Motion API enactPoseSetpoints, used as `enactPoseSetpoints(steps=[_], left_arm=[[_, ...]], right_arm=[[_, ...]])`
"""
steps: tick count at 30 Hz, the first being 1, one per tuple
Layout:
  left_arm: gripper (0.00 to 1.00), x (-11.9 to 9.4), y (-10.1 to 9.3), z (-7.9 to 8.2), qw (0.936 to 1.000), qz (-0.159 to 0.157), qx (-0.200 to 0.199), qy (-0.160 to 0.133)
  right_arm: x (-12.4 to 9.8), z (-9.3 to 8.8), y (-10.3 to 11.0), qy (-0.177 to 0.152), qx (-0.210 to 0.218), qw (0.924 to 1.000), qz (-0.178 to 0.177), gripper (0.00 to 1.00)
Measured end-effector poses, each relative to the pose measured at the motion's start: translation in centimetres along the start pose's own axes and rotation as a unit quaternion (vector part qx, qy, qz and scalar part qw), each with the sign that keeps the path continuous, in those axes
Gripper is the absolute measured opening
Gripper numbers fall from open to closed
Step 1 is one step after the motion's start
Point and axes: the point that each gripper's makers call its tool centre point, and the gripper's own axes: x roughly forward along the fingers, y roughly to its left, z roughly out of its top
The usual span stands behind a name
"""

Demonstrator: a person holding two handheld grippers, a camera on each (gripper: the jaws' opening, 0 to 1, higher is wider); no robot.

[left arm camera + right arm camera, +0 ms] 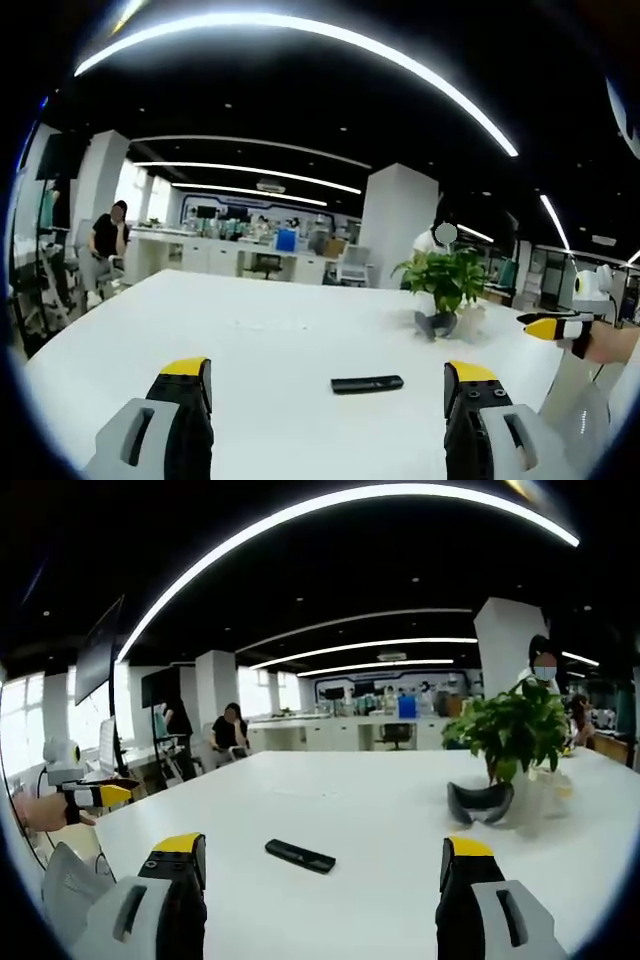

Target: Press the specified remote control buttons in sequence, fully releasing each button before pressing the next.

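Both grippers — left [328,385], right [322,860] — gape wide above table [270,350]; remote [367,384] at 12 o'clock, plant [447,283] at 2.

remote control [367,384] buttons too small to tell, right gripper [556,327] cut off at edge

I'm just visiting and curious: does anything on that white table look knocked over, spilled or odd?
Nothing stands out. The black remote lies flat on the white table, apart from the potted plant, which stands upright. Both grippers, left and right, are open and touch nothing.
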Motion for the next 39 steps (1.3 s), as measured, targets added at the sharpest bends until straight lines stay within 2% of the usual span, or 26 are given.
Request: enactPoseSetpoints(steps=[11,15,20,33,39], left_arm=[[1.00,0.3,0.1,-0.5,0.9998,-0.014,-0.003,0.017],[1.00,0.6,-0.4,-0.7,0.9988,-0.031,-0.031,0.020],[1.00,1.0,-0.9,-1.6,0.9979,-0.043,-0.004,0.049],[1.00,2.3,-1.3,-2.0,0.9954,-0.066,0.013,0.069],[1.00,3.4,-1.6,-2.6,0.9918,-0.084,0.034,0.090]], right_arm=[[-0.1,-0.4,-0.1,0.011,0.000,0.9999,-0.001,0.97],[-0.1,-0.4,0.0,0.013,-0.004,0.9999,0.000,0.97],[-0.1,-0.5,0.0,0.014,-0.004,0.9999,-0.001,0.97],[0.0,-0.6,-0.5,0.020,0.000,0.9998,-0.006,0.96],[0.0,-0.7,-0.9,0.025,0.001,0.9996,-0.008,0.96]])
